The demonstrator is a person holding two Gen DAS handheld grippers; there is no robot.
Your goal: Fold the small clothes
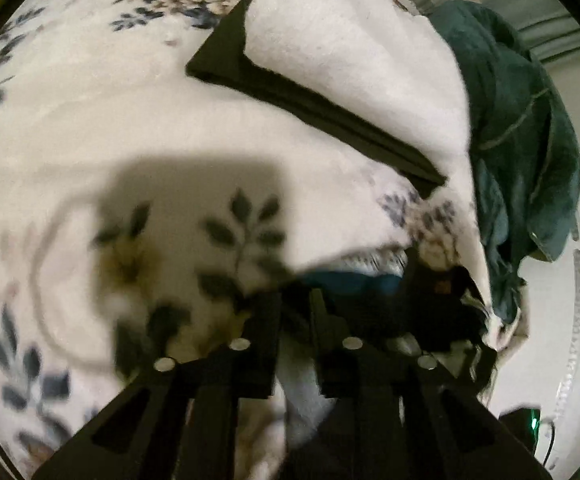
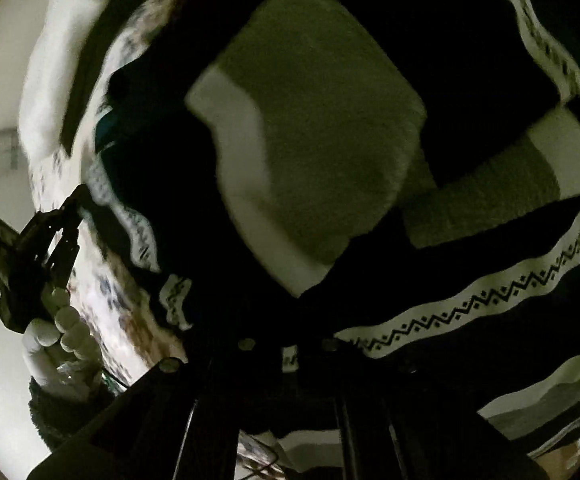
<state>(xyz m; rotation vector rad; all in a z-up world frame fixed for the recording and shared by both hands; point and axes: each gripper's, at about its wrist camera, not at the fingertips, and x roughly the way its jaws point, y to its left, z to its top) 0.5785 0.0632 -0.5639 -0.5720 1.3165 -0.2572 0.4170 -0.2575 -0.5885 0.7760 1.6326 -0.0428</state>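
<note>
A: Item one, left gripper [image 1: 295, 320], lower centre of the left wrist view: jaws standing narrowly apart, white cloth [image 1: 302, 392] lying between them; whether the pads are pressing it, I cannot tell.

B: Item two, right gripper [image 2: 288, 354], lower centre of its own view: too dark to tell how far its jaws are standing apart, hovering against a black garment [image 2: 470, 360] with a white zigzag band [image 2: 490, 300].

A: Risk: a thin pinch is likely slipping, or catching the bedcover too, spoiling the fold.

B: Surface: a floral bedcover [image 1: 90, 120] is filling the left; a black-and-white folded piece [image 1: 330, 80] is lying at upper centre, a teal garment [image 1: 522, 140] at right, beside a pale wall.
</note>
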